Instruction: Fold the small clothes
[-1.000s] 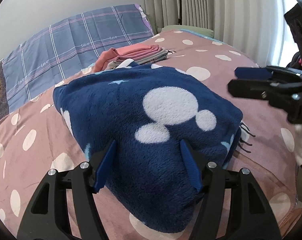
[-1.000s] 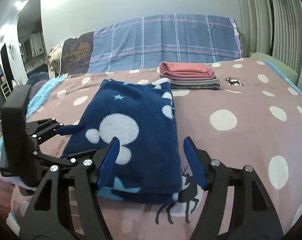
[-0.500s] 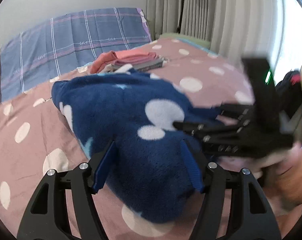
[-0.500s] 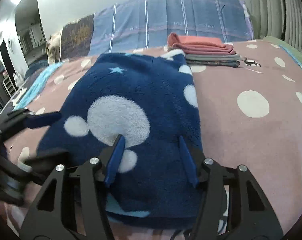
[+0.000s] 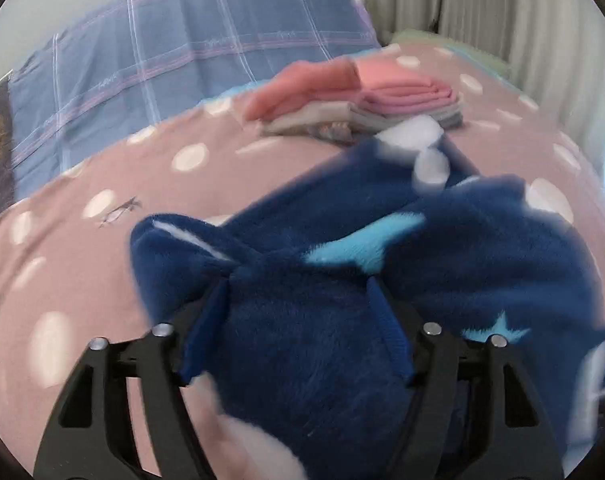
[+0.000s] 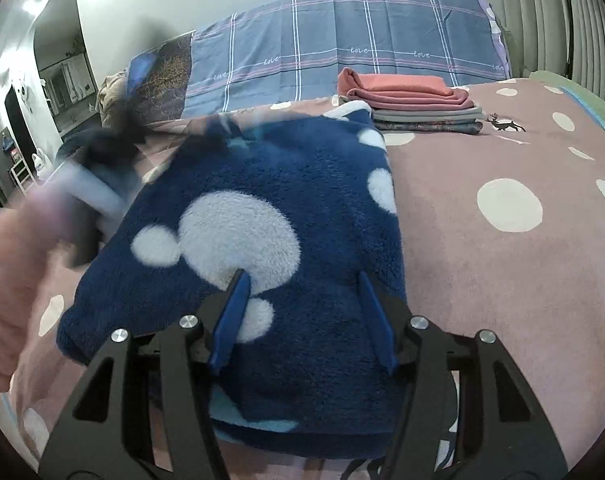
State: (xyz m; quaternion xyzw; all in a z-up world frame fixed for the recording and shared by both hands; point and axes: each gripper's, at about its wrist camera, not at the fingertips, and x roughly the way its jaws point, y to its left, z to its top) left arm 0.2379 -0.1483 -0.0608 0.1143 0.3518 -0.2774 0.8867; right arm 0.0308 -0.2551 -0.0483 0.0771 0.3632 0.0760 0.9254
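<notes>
1. We find the navy fleece garment point(image 6: 270, 240) on the near part of the dotted pink bedspread point(image 6: 502, 280), partly folded, its white blob print facing up.
2. Our left gripper point(image 5: 298, 312) has thick fleece bunched between its pads; its jaws have just been opening, yet the cloth appears pinched and raised.
3. Our right gripper point(image 6: 302, 304) stands half open astride the near edge of the garment. We cannot tell whether its pads press the pile.
4. We judge the fleece soft, bulky, light and limp: it sags and springs back. Take it at hems or corners, through all layers.
5. No containers are visible. A stack of folded clothes point(image 6: 414, 104) lies far right, just beyond the garment.
</notes>
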